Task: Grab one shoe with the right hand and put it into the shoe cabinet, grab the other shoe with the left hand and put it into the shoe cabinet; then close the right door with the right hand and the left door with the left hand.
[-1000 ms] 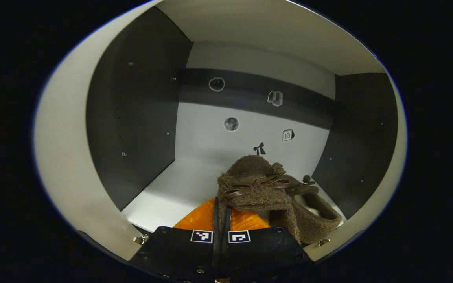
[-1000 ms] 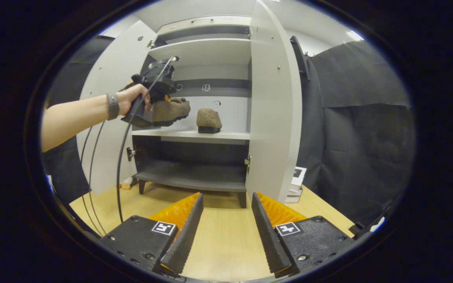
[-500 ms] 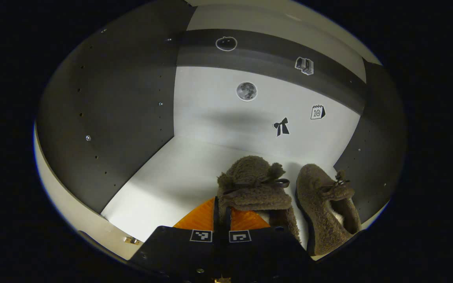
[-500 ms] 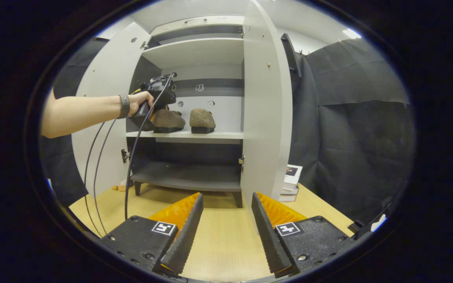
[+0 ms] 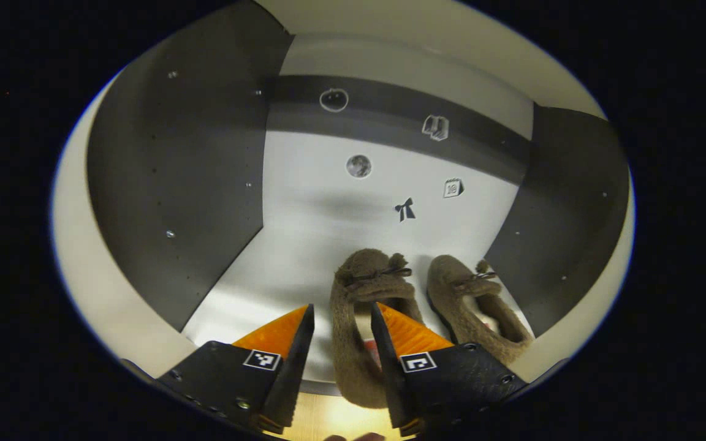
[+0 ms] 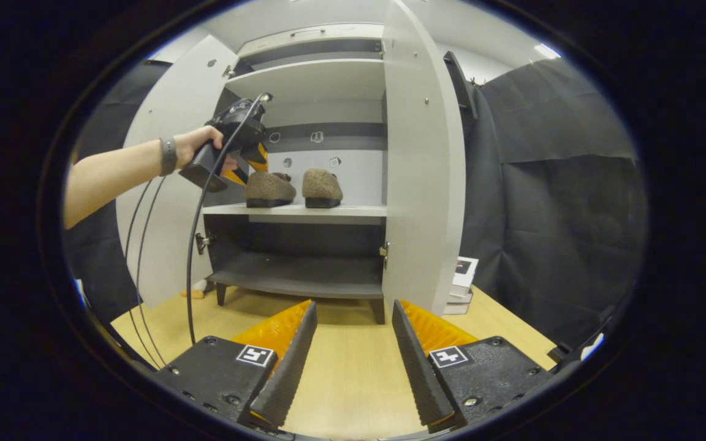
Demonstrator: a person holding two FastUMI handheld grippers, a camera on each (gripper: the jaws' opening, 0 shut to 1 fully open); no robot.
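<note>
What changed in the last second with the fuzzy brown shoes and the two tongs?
The left tongs set the fuzzy brown shoe on the white cabinet shelf beside its mate, opened and released it. The right tongs stayed open above the wooden floor; both doors stayed open.

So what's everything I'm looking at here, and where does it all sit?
Shoes: two, fuzzy brown, side by side on the cabinet's middle shelf; left shoe, right shoe.
Shoe cabinet: one, pale with dark inner sides, on a wooden floor.
Doors: two, pale, both open; left door, right door.
Stickers: several small pictures on the cabinet's back panel.
Booklets: a small stack on the floor, right of the cabinet.
Cables: dark, hanging from the left claw.
Hand: one, with a wristband, holding the left claw.
Left claw: open, at the left shoe's heel.
Right claw: open, away from the cabinet, above the floor.
</note>
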